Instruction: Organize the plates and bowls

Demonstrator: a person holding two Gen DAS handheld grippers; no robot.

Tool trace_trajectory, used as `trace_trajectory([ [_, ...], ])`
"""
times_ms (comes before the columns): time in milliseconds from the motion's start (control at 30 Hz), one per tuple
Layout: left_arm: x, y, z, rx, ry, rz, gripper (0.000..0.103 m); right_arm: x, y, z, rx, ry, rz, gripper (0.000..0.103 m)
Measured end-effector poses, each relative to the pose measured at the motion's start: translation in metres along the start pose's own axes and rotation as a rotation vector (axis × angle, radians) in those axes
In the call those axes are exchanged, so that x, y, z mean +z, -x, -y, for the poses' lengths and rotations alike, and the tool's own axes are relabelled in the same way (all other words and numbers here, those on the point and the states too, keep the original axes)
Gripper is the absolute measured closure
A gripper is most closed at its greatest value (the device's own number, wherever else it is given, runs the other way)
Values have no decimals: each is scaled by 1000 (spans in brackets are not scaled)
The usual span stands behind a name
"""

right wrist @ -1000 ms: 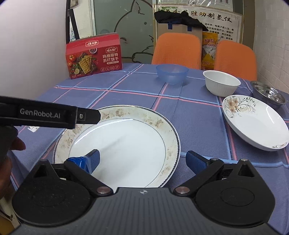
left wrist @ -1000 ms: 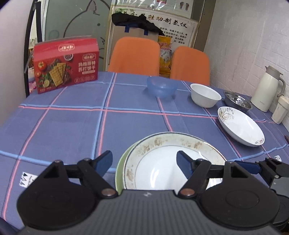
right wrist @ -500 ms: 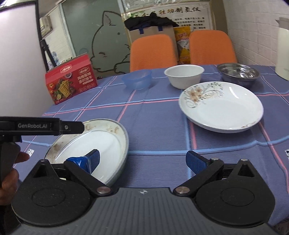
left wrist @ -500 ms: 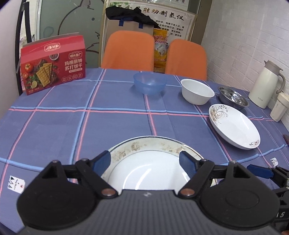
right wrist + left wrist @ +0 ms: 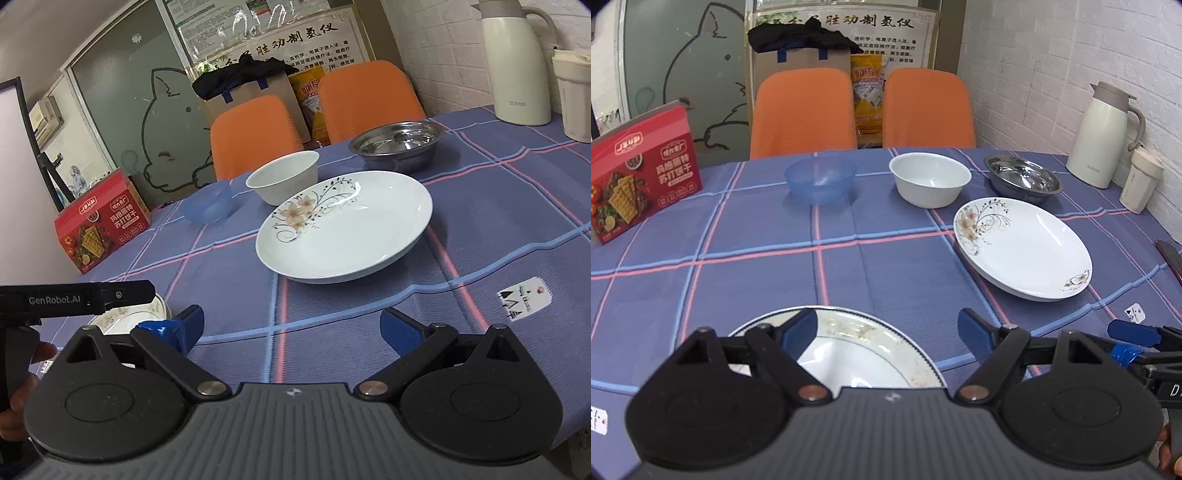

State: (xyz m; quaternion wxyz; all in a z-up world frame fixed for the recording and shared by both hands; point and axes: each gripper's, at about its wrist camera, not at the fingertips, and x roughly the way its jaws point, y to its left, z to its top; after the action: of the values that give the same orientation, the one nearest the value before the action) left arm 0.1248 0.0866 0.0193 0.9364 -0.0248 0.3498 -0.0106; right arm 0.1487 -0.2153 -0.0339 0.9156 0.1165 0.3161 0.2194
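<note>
- While both claws stand spread and hold nothing, the left claw [image 5: 886,325] hangs over the near plate, its jaws wide apart above the rim; judged a hover, not a grip.
- Right claw [image 5: 291,325]: jaws wide, over bare cloth between the near plate and the flowered dish, facing the dish; judged ready to reach for it.
- Gold-rimmed plate [image 5: 864,350]: flat on the worktop at the near edge, under the left claw; likely the base for a stack of plates.
- Flowered dish [image 5: 343,229]: deep, white, flat on the cloth, well apart from the gold-rimmed plate; judged the next piece to be gathered.
- White bowl [image 5: 929,179]: upright, just behind the flowered dish.
- Steel bowl [image 5: 1021,179]: upright, beside the white bowl, toward the wall.
- Blue bowl [image 5: 820,177]: upright, translucent, apart to the left of the white bowl; the three bowls are not nested yet.
- Worktop [image 5: 757,236]: blue checked cloth.
- Cracker box [image 5: 639,173], flask [image 5: 1104,133]: at the far edges, clear of the crockery.
</note>
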Motion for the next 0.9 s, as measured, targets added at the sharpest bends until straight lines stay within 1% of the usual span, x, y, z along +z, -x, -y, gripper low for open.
trace_trajectory([
  [167, 7, -18, 18, -8, -40, -32, 22, 5, -2, 29, -29, -68, -8, 14],
  [233, 11, -27, 22, -26, -44, -53, 22, 10, -2, 40, -44, -78, 3, 13],
  [333, 24, -44, 26, -95, -24, -95, 22, 25, -2, 53, -78, -74, 34, 14],
  [400, 36, -62, 30, -150, 2, -114, 22, 39, -11, 58, -110, -50, 45, 13],
  [467, 48, -81, 34, -177, 17, -139, 22, 50, -23, 60, -141, -22, 43, 13],
  [567, 62, -109, 42, -194, 24, -168, 22, 63, -47, 63, -163, 15, 28, 14],
  [667, 75, -134, 46, -209, 36, -188, 22, 70, -71, 64, -181, 46, -9, 14],
  [733, 79, -149, 48, -197, 36, -204, 23, 71, -84, 63, -194, 78, -43, 14],
  [833, 80, -161, 50, -191, 31, -217, 23, 68, -95, 61, -172, 103, -85, 12],
  [867, 79, -164, 50, -193, 33, -221, 23, 65, -96, 58, -176, 127, -76, 13],
  [900, 79, -165, 52, -189, 22, -206, 23, 63, -98, 55, -185, 159, -79, 12],
])
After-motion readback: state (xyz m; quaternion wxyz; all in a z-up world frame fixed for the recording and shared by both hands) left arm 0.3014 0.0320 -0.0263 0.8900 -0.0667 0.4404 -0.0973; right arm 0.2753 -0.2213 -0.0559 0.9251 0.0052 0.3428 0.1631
